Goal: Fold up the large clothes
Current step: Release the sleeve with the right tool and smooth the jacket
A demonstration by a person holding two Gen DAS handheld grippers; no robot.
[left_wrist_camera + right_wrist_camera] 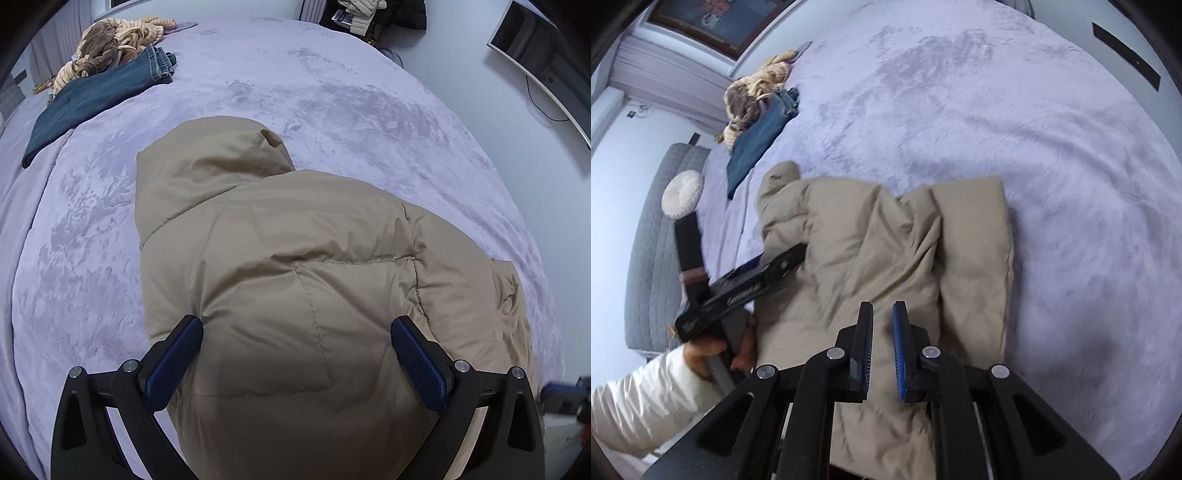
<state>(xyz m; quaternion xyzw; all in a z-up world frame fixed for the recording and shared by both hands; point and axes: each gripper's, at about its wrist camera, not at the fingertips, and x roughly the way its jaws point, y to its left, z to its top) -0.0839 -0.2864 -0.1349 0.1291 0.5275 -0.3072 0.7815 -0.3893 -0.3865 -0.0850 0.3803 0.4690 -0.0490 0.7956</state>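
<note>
A beige padded jacket lies partly folded on a lilac bed cover. My left gripper is open, its blue pads wide apart over the jacket's near part, holding nothing. In the right wrist view the jacket lies bunched, with a sleeve folded at the right. My right gripper hovers just above the jacket's near edge, its jaws nearly closed with a narrow empty gap between them. The left gripper shows at the jacket's left side, held by a hand in a white sleeve.
Folded blue jeans and a striped tan garment lie at the bed's far left. A monitor stands to the right, dark clothes hang at the back. A grey bench with a white round cushion stands left of the bed.
</note>
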